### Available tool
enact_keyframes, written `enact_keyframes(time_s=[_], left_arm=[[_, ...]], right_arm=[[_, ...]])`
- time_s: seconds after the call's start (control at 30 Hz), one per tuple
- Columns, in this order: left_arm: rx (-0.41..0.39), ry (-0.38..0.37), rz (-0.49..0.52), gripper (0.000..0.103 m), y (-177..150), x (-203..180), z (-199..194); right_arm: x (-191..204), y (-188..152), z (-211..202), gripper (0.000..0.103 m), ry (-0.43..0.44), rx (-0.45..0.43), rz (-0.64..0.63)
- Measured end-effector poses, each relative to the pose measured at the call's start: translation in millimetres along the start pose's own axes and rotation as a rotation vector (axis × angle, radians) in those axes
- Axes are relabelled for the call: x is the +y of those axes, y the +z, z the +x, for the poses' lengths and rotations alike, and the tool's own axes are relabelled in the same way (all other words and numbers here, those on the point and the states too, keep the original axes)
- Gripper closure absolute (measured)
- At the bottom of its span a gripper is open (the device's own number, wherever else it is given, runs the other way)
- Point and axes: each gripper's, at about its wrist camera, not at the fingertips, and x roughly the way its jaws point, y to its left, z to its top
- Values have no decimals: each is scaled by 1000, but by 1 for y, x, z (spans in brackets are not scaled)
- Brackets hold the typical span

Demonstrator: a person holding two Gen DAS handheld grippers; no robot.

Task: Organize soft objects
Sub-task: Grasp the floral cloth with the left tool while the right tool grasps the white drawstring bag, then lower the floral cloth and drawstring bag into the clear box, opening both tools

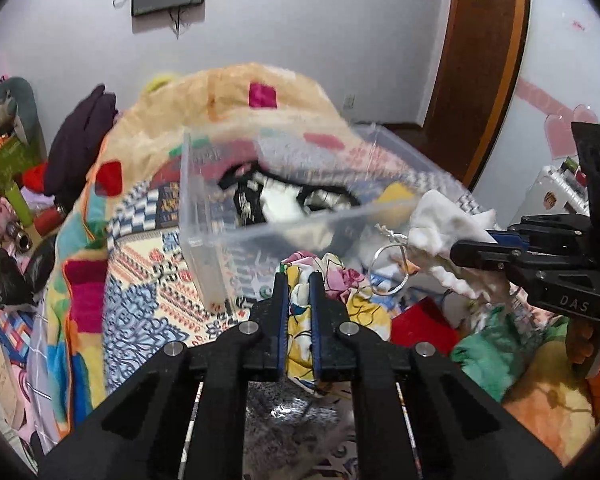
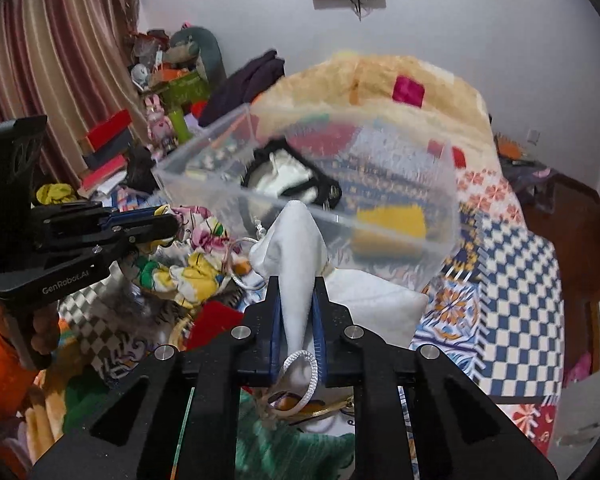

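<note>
A clear plastic bin (image 1: 204, 216) (image 2: 440, 216) sits on the bed and holds black-and-white cloth (image 1: 284, 200) (image 2: 284, 180) and a yellow piece (image 2: 392, 220). My left gripper (image 1: 299, 280) is shut on a floral yellow-and-pink cloth (image 1: 300, 332), just in front of the bin; it also shows in the right wrist view (image 2: 204, 232). My right gripper (image 2: 296, 284) is shut on a white cloth pouch (image 2: 296, 248) with a silvery cord (image 2: 300, 372), right at the bin's near wall. In the left wrist view that pouch (image 1: 440, 224) hangs from the right gripper (image 1: 460, 248).
A pile of loose cloths lies under both grippers: green (image 1: 488, 352), red (image 1: 420, 320), white pillow (image 2: 380, 308). A folded patchwork blanket stack (image 1: 236, 96) rises behind the bin. Clutter of boxes and toys (image 2: 164, 92) lines the far left by the curtain (image 2: 60, 40).
</note>
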Motion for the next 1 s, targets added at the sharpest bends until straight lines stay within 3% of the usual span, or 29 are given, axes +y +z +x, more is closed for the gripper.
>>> enact_keyframes(time_s=[0.27,0.53,0.73,1.0], left_arm=[[-150,-22,-30,95,25,0,-46],[-247,19,-57,94,55,12,-59],[-255,80,-68,94,70,25,-45],[-166,116,-83,94,71,42,-1]], right_arm=[[9,21,-39,91,-13,-126,-24],[4,51,-47,91,-34,-227,-4],[0,70,-32,91,-61,-244,10],[1,77,6,91,-76,-186,-7]])
